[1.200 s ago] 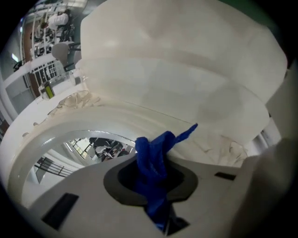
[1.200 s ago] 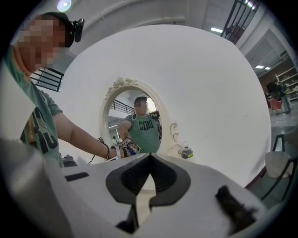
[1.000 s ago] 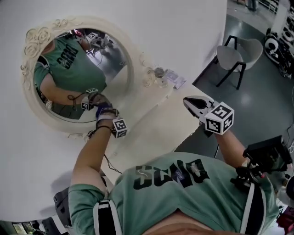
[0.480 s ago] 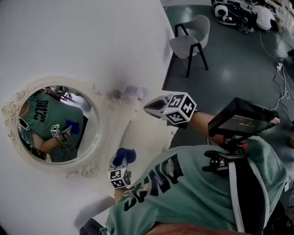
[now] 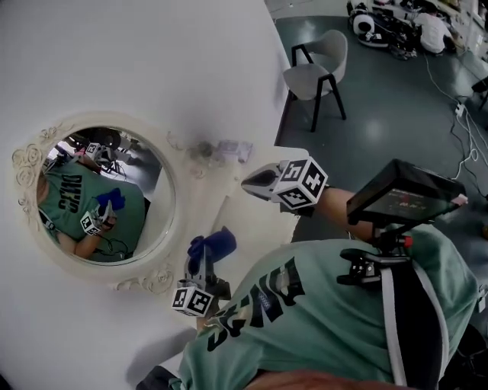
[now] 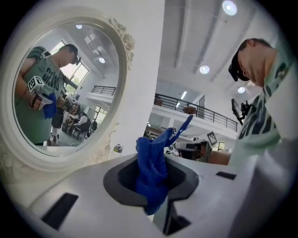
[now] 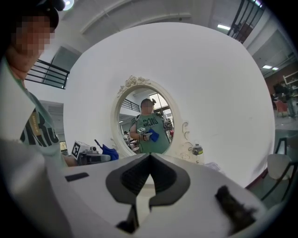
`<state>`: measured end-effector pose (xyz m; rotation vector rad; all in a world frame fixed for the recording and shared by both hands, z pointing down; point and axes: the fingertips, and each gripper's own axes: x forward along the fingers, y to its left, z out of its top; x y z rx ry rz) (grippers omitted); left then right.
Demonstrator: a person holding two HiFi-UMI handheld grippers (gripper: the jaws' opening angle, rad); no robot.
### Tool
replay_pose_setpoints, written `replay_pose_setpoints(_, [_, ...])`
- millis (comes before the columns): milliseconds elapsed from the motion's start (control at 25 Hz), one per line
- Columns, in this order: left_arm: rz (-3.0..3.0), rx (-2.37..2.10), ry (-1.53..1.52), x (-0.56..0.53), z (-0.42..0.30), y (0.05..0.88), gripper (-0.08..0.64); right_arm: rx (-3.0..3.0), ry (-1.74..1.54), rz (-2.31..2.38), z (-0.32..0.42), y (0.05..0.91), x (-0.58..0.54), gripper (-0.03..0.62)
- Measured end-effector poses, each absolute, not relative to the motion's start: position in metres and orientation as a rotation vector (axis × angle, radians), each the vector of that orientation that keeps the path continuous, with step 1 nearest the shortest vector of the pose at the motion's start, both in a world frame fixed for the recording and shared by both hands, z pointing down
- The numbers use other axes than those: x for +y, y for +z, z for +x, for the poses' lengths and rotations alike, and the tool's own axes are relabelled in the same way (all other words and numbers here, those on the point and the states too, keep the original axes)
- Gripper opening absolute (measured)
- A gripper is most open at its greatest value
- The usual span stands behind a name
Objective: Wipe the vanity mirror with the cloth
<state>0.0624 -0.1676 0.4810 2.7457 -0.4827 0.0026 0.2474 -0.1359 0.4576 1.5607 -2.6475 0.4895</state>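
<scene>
Behind the desk rises a plain white wall (image 5: 152, 61), and to its right a dark grey floor (image 5: 381, 122) spreads across an open hall with ceiling lights (image 6: 229, 6) and a balcony railing (image 6: 195, 109). A narrow white desk (image 5: 236, 217) runs along the wall. At its back edge hangs the oval vanity mirror (image 5: 91, 190) in an ornate cream frame, reflecting the person in a green shirt. A grey chair (image 5: 316, 68) stands on the floor, well apart from the desk's far end.

The right gripper (image 5: 252, 181) hovers over the desk's front edge, jaws together with nothing between them. The left gripper (image 5: 202, 259) points up near the mirror's lower right rim, its jaws clamped on the blue cloth (image 5: 213, 245) (a bunched tuft sticks up past them). The cloth is clear of the glass. A small bottle (image 7: 197, 150) and a pale packet (image 5: 232, 150) sit at the desk's back edge, just beside the frame.
</scene>
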Motion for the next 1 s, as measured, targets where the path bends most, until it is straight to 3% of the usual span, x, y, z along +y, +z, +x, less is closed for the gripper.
replay_pose_setpoints(200, [2.729,-0.393,-0.038,-0.175,0.034,0.477,0.077,-2.627,0.628,1.615,0.211,0.469,-0.147,0.003])
replay_pose_setpoints(480, [2.642,-0.505,-0.153,-0.179,-0.009,0.486,0.077,-2.603,0.585,1.498,0.176,0.459,-0.16,0.003])
replay_pose_setpoints(1000, [2.583,-0.504,-0.197,-0.168,-0.008,0.497,0.078,-2.615,0.556,1.438,0.174,0.459,-0.158,0.005])
